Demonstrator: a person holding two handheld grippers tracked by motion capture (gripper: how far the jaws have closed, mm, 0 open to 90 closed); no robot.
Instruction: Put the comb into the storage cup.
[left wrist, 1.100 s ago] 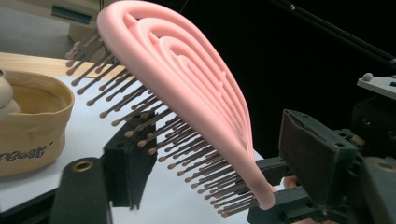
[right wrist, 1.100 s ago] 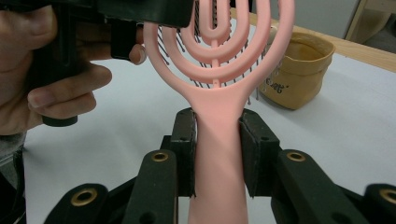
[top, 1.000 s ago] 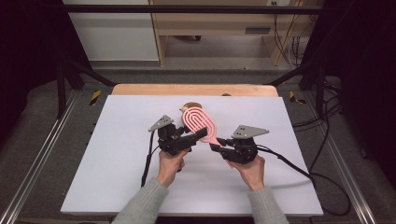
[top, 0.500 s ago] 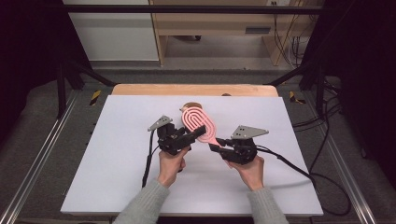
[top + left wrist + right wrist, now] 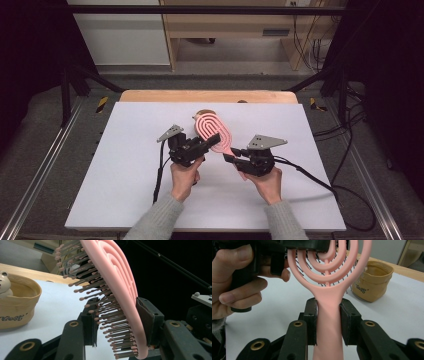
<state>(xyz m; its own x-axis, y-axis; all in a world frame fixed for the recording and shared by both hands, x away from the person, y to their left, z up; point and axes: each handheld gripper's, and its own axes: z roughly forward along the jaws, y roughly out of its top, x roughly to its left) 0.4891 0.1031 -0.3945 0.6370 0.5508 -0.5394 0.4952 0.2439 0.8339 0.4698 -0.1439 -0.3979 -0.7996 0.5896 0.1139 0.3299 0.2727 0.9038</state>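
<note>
Holding the pink vented hairbrush (image 5: 214, 132) above the middle of the white tabletop (image 5: 125, 190), both grippers are engaged. The right gripper (image 5: 328, 322) has its jaws clamped on the brush handle, just below the head. The left gripper (image 5: 117, 325) has its jaws closed across the head: one pad on the smooth back, the other pressed in among the bristles (image 5: 105, 315).

Handling judgement:
- Weight: light; moulded plastic with open slots.
- Stiffness: handle and frame appear rigid; bristles flex and give a poor, springy seat.
- Surface: smooth plastic, likely slippery under a tilted load.
- Preferred hold: the handle, or the solid rim of the head.

A tan fabric pouch (image 5: 372, 281) stands on the tabletop beyond the brush. The tabletop is matte white on a wooden board (image 5: 205, 96). Behind it stand wooden furniture (image 5: 225, 30) and cables (image 5: 310, 45).
</note>
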